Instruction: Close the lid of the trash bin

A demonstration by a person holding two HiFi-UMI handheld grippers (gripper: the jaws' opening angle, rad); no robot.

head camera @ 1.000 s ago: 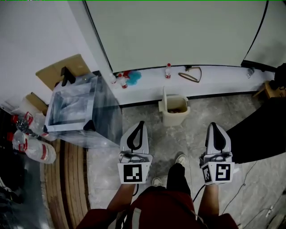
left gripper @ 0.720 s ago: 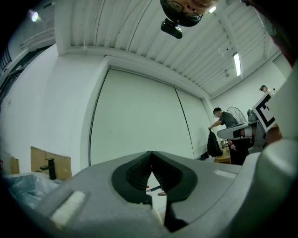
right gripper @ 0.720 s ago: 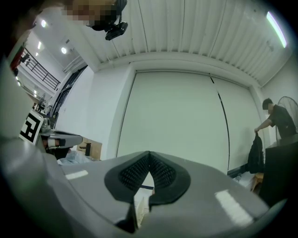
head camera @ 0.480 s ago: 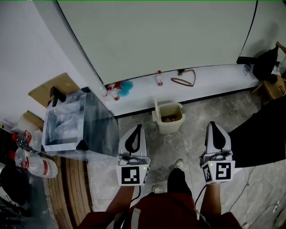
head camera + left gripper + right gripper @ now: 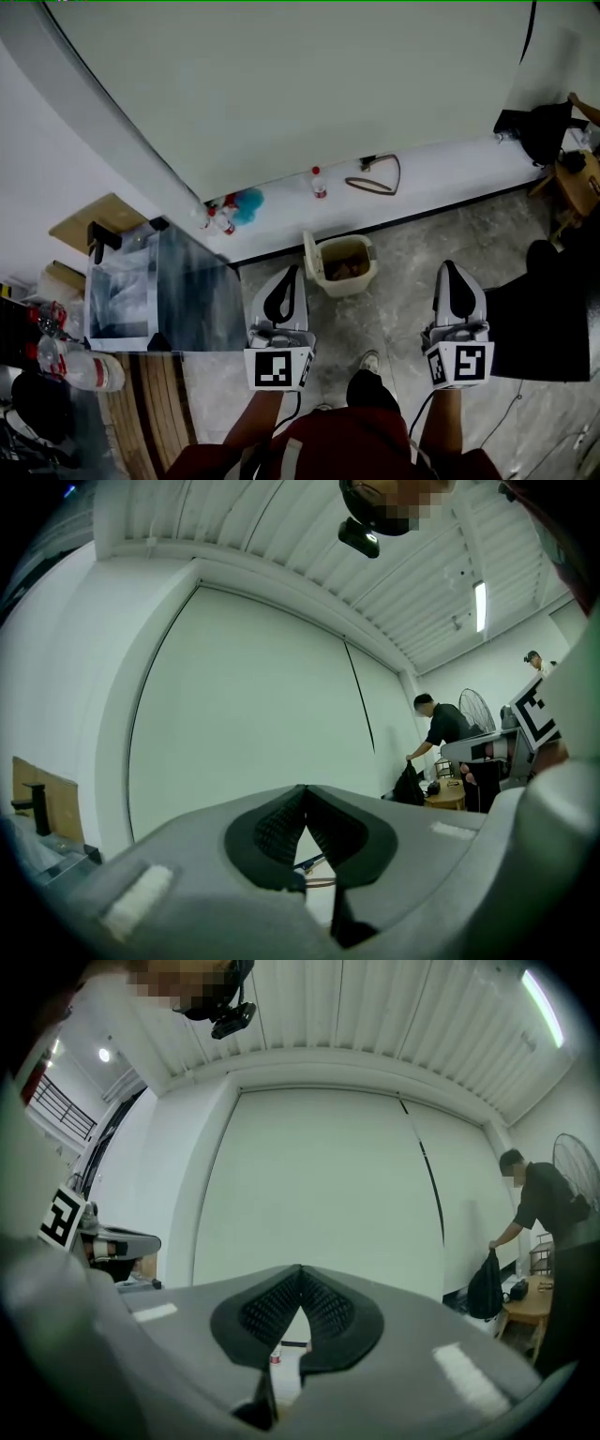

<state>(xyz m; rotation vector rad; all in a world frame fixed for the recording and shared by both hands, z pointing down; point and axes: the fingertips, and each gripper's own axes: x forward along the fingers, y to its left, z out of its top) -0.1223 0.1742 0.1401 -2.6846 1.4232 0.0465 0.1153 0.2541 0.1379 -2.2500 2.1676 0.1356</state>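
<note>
While the trash bin (image 5: 341,264) seems open, left hand-held gripper (image 5: 292,268) and right hand-held gripper (image 5: 451,266) hang shut over bare floor (image 5: 398,281)

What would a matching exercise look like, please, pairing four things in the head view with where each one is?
Things: 1 trash bin; 2 clear plastic box; 3 lone red-capped bottle; 4 black bag.
Places: A upper right corner; B on the white ledge; C on the floor, against the ledge; D left side.
Pairs: 1-C, 2-D, 3-B, 4-A.
</note>
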